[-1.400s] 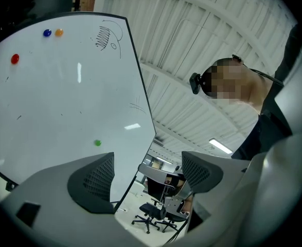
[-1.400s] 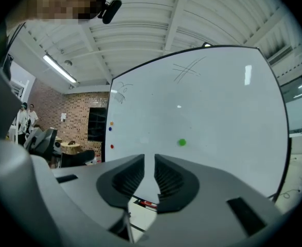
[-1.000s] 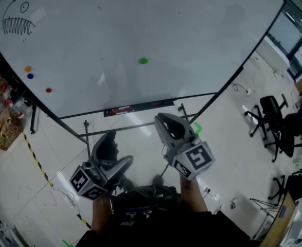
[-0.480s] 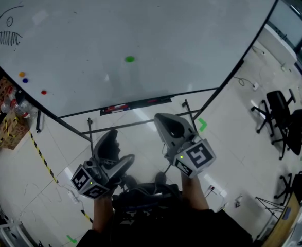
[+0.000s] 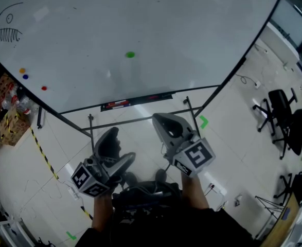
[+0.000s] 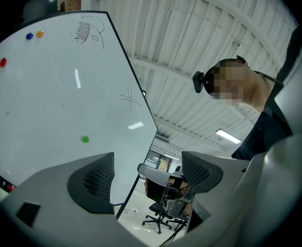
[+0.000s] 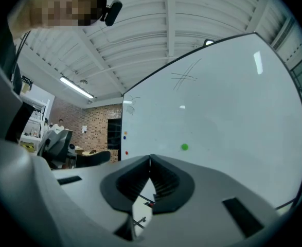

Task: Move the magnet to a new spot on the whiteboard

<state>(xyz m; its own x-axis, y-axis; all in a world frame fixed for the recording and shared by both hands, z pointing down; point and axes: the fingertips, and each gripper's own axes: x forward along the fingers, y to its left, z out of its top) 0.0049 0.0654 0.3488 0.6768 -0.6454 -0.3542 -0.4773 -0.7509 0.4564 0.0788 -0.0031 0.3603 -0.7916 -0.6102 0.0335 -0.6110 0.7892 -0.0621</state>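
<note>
A green magnet [image 5: 130, 54] sticks near the middle of the whiteboard [image 5: 156, 30]; it also shows in the left gripper view [image 6: 85, 139] and the right gripper view [image 7: 184, 147]. My left gripper [image 5: 114, 147] hangs low in front of the board's stand, its jaws apart with nothing between them [image 6: 148, 176]. My right gripper [image 5: 167, 125] is beside it, raised a little higher, its jaws pressed together on nothing [image 7: 150, 161]. Both are well short of the board.
Orange [image 5: 21, 70], blue [image 5: 25, 76] and red [image 5: 43, 88] magnets sit at the board's left, under a toothed fish drawing [image 5: 6, 31]. A marker tray [image 5: 135, 102] runs along the bottom edge. Office chairs [image 5: 279, 115] stand at right, boxes [image 5: 6, 125] at left.
The right gripper's jaws have come together. The view has shifted, so the board and green magnet now sit a little higher and further left; both grippers stay low in front of the stand.
</note>
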